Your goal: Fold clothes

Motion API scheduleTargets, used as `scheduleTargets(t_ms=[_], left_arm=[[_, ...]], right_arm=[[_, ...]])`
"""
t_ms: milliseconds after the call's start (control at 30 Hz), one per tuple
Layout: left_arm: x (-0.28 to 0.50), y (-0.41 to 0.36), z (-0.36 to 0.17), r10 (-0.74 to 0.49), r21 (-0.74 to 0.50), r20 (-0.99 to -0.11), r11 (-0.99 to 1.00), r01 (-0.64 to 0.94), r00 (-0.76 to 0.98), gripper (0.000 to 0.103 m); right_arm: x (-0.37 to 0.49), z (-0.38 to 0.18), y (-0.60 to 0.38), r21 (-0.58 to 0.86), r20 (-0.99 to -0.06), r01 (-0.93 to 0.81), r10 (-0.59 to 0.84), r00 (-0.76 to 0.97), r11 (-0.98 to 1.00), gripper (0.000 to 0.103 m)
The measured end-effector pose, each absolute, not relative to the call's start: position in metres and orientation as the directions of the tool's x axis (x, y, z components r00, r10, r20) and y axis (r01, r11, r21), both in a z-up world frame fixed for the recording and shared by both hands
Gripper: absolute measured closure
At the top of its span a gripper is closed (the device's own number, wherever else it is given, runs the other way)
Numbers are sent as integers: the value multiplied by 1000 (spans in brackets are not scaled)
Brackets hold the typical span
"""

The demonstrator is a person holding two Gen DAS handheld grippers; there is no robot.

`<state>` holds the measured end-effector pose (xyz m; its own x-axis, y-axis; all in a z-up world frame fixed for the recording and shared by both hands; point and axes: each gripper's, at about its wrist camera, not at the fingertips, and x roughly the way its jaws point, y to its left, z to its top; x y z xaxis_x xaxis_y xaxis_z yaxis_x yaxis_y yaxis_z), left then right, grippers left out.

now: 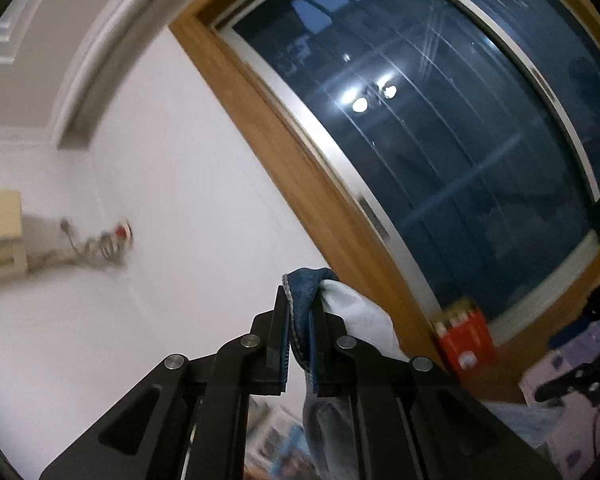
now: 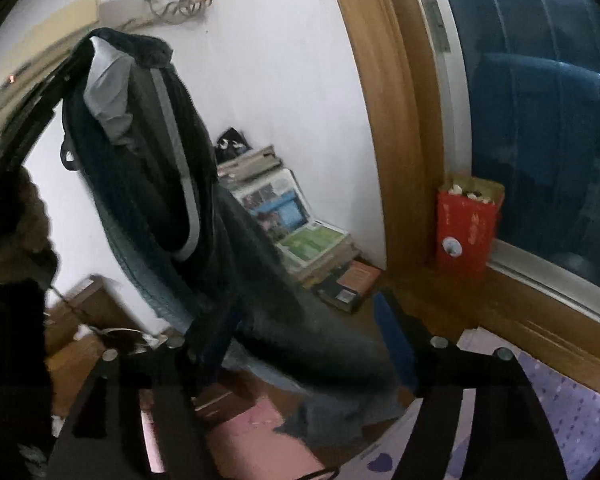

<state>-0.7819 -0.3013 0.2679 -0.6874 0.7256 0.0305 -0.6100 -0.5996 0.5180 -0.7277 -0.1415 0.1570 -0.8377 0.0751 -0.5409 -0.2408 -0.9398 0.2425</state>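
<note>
Clamping a hemmed edge of the jeans (image 1: 300,312), the left gripper (image 1: 300,344) has its jaws clenched on denim and white pocket lining, while the right gripper (image 2: 300,344) stands with jaws released, the cloth passing between them unpinched. The jeans hang from the left gripper with their long axis near vertical, slanting down to a trailing end low in the right wrist view above a pink mat (image 2: 256,436). Behind are a white wall (image 1: 188,168), a wood-framed dark window (image 1: 440,140), stacked magazines (image 2: 292,216) and a red box (image 2: 466,232) on the sill.
</note>
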Motion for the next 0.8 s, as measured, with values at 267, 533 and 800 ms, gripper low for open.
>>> scheduleTargets(t_ms=[267,533,800], left_arm=[[-775,-338,223,613,396,-132,-687,-609,-779,96],[-752,-341,248,392,298,-152,-857,-421,-907,96],[-696,-325,255,257,274,-129,-919,-284,-958,96]], right_arm=[[-727,-31,-122,566,-682,-304,-228,-695,-766,29],[-733,-170,-111,938,-339,-259,-773,-536,-232,29],[-755,-213,-116,942,5,-283,-849,-529,182,25]])
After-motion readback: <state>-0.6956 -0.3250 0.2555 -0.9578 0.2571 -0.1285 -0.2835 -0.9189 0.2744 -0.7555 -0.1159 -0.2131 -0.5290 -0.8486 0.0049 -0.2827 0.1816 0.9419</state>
